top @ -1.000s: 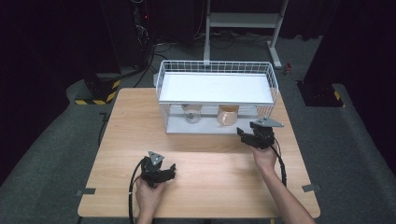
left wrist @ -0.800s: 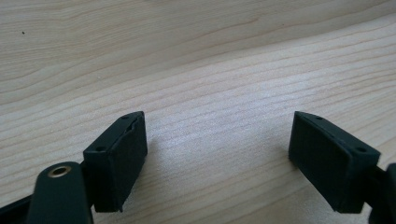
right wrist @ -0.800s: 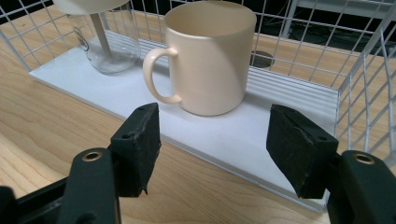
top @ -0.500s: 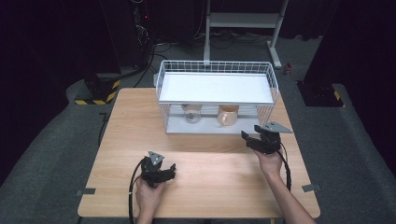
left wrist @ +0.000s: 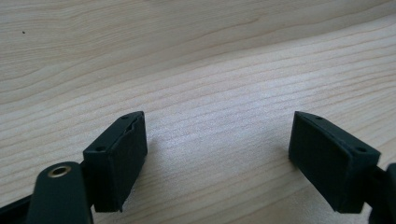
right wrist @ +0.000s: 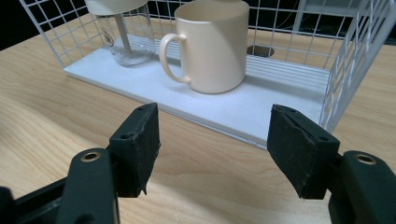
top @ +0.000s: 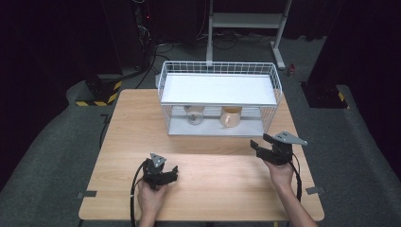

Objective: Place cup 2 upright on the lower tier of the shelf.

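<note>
A white wire rack [top: 218,90] with two shelves stands at the far middle of the wooden table [top: 127,142]. On its lower shelf sit a cream mug [top: 231,116] [right wrist: 212,44] and a clear glass [top: 194,115] [right wrist: 126,39]. My right gripper [top: 257,145] [right wrist: 219,140] is open, held just in front of the rack's right end, its jaws facing the mug with nothing between them. My left gripper [top: 174,172] [left wrist: 217,154] rests open on the bare tabletop near the front edge, left of centre.
The rack's upper shelf [top: 217,88] is a plain white board with a wire rim. Cables [top: 135,189] trail from both grippers toward the table's front edge. Dark floor and a metal stand [top: 246,21] lie beyond the table.
My right gripper has drawn back from the rack toward the right and nearer the person. The left gripper has stayed still.
</note>
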### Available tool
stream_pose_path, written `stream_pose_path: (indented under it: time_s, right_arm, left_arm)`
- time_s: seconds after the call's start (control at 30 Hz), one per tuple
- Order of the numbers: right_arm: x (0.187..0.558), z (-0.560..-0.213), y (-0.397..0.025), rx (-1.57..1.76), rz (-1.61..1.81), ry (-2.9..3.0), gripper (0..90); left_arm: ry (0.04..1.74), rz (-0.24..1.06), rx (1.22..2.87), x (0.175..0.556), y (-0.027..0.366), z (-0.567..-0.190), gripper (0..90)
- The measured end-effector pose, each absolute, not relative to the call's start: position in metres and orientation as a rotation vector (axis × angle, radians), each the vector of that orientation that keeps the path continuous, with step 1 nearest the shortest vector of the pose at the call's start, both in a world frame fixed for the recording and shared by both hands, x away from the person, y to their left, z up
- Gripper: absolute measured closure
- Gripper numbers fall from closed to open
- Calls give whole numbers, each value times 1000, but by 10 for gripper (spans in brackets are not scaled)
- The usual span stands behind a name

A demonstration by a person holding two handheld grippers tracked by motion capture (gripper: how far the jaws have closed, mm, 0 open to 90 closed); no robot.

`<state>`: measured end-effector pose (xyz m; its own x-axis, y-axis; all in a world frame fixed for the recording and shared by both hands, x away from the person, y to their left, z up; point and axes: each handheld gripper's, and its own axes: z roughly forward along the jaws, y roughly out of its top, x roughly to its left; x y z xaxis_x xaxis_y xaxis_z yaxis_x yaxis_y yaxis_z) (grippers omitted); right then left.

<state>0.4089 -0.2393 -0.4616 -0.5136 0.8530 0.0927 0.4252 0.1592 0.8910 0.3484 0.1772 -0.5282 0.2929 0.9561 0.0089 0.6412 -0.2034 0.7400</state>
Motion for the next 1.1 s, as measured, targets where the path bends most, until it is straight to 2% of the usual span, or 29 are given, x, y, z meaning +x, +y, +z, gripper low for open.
stream_pose_path:
  time_s: [0.47,1.1]
  right_arm:
    - [392,-468,-248,1222,1333,2025,338]
    - [380,-501,-263,1282,1183,2083,325]
  left_arm:
    - [1424,640,1933,349,177,-528,198]
    - [1424,640,1933,349,177,-528,198]
